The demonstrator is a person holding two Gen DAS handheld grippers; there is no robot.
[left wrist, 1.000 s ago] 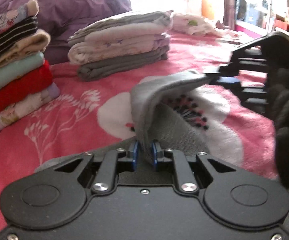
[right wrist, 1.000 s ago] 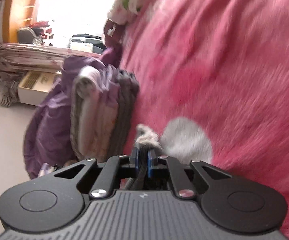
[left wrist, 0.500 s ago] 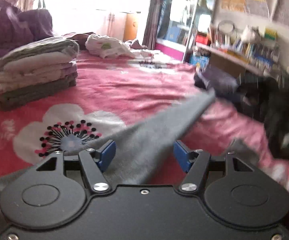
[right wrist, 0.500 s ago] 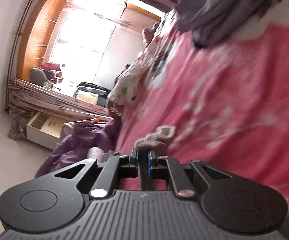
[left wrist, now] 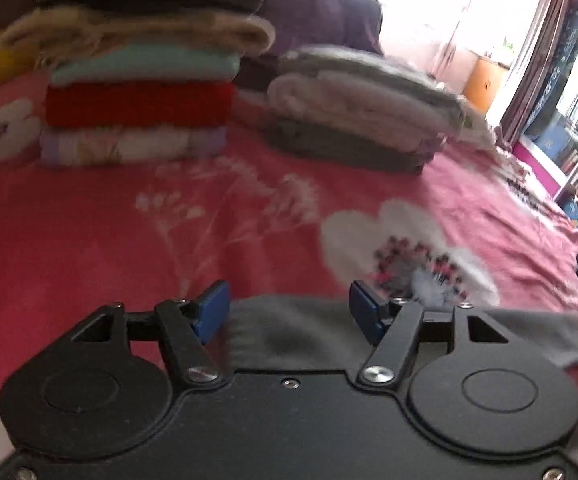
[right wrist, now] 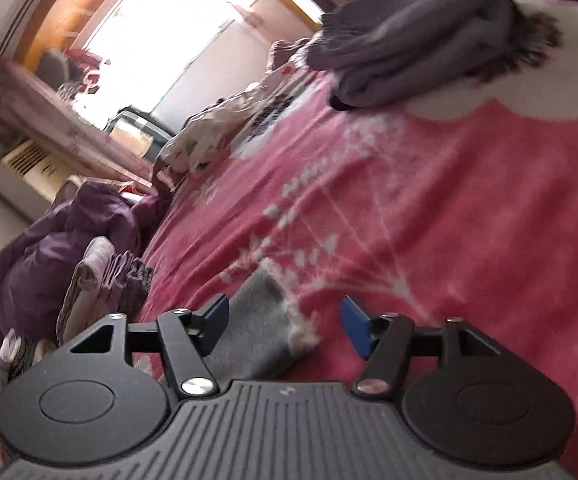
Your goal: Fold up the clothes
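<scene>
Both jaws, clamped on the grey garment (left wrist: 305,332) a second ago, are now opening: the left hand-held gripper (left wrist: 289,312) and right hand-held gripper (right wrist: 285,324) straddle it without pressing. It lies flat on the pink bed (left wrist: 129,240), apparently released. Beyond it stand two folded stacks (left wrist: 141,92).

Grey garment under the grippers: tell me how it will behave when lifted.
The grey garment lies limp on the blanket, so it probably droops from any pinch. Its fuzzy edge suggests soft knit, likely light and not slippery.
</scene>
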